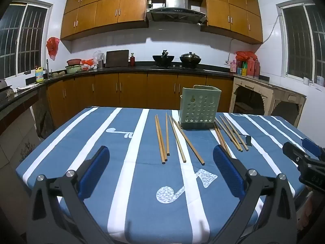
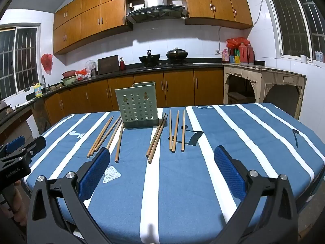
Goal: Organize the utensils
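A green perforated utensil holder [image 1: 198, 107] stands upright at the table's far side; it also shows in the right wrist view [image 2: 138, 105]. Several wooden chopsticks [image 1: 162, 137] lie flat on the blue striped tablecloth to the left and right of it, also in the right wrist view [image 2: 176, 131]. My left gripper [image 1: 161, 162] is open and empty, hovering above the near table, short of the chopsticks. My right gripper [image 2: 161, 162] is open and empty, also near the front edge. The right gripper shows at the left wrist view's right edge [image 1: 302, 158].
The table [image 1: 101, 142] has a blue cloth with white stripes. Behind it run kitchen counters with woks [image 1: 176, 59], a cutting board [image 1: 117, 58] and bottles. A worn wooden side table [image 2: 264, 81] stands at the right.
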`<state>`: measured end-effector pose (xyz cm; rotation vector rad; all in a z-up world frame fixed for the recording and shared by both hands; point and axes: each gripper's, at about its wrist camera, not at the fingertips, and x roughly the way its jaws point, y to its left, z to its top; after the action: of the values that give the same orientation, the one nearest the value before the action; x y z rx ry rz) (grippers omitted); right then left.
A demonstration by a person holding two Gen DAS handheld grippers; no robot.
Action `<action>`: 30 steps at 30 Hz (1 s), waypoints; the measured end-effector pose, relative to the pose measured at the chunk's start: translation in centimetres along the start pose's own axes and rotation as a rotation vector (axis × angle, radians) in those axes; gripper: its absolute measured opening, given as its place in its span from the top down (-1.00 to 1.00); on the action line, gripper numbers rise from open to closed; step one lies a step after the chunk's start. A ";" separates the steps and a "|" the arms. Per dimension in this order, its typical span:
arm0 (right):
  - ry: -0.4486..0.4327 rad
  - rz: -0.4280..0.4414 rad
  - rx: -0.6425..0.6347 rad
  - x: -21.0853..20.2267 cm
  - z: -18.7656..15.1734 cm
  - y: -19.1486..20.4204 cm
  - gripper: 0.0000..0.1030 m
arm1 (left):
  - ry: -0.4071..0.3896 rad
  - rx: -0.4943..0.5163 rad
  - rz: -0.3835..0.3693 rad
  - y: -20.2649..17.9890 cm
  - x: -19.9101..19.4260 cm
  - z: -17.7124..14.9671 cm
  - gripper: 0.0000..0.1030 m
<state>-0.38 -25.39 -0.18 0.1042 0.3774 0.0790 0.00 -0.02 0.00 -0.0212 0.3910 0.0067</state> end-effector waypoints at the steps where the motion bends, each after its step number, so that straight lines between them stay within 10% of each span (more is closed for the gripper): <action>1: 0.000 0.000 0.000 0.0 0.0 0.0 -0.97 | -0.001 0.000 0.000 0.0 0.0 0.0 -0.93; 30: 0.005 0.002 0.004 -0.2 0.0 0.0 -0.97 | -0.001 -0.001 -0.001 0.0 0.0 0.0 -0.92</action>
<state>-0.53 -25.42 -0.11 0.1085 0.3821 0.0802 -0.01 -0.02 0.00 -0.0219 0.3901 0.0060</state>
